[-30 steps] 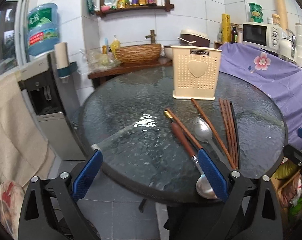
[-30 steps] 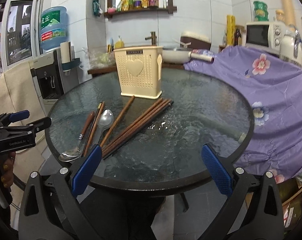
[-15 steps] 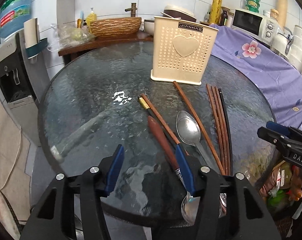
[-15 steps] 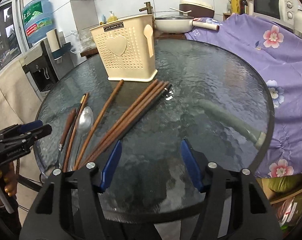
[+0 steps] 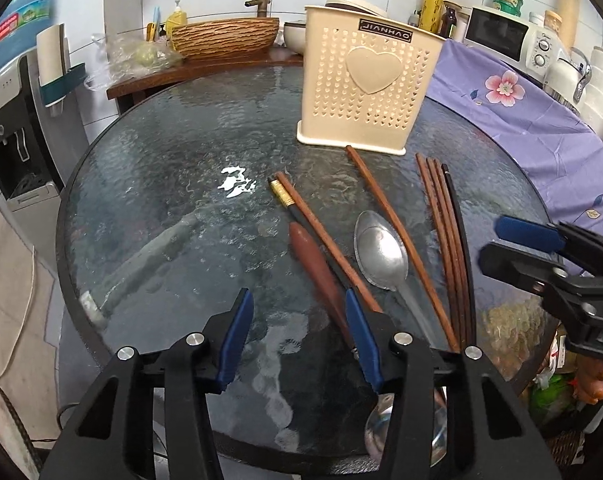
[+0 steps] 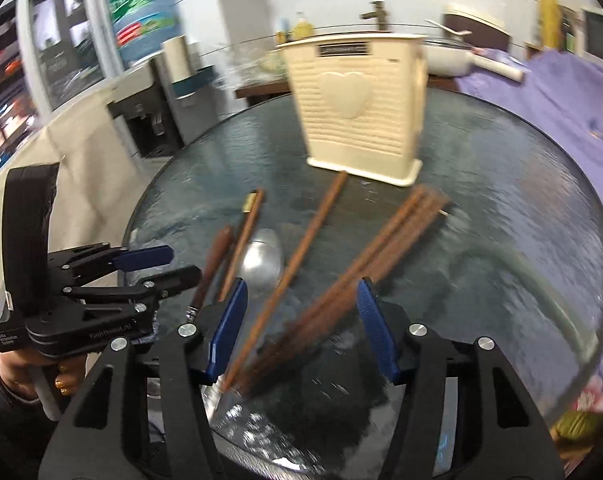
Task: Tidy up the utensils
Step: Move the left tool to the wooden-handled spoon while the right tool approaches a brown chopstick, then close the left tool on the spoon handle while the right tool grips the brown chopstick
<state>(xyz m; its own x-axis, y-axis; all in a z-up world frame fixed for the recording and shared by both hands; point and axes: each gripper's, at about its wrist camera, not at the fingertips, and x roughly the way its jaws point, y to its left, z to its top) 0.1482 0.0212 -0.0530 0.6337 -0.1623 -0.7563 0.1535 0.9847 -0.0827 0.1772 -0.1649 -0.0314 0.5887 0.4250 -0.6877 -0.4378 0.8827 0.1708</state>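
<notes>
So both grippers, left gripper [image 5: 299, 330] and right gripper [image 6: 301, 322], have swung in over the tabletop [image 5: 173, 208], jaws closing on nothing yet, chopsticks [image 6: 365, 264] just ahead of right, spoon [image 5: 379, 252] front-right of left.

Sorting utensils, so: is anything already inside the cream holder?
No handles stick out above the cream holder's rim, but its walls hide the inside, so low contents cannot be ruled out.

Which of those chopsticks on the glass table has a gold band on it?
The black chopstick farthest left, beside the wooden-handled spoon. Its far end carries a gold band; the single brown one and the bundle on the right are plain.
</notes>
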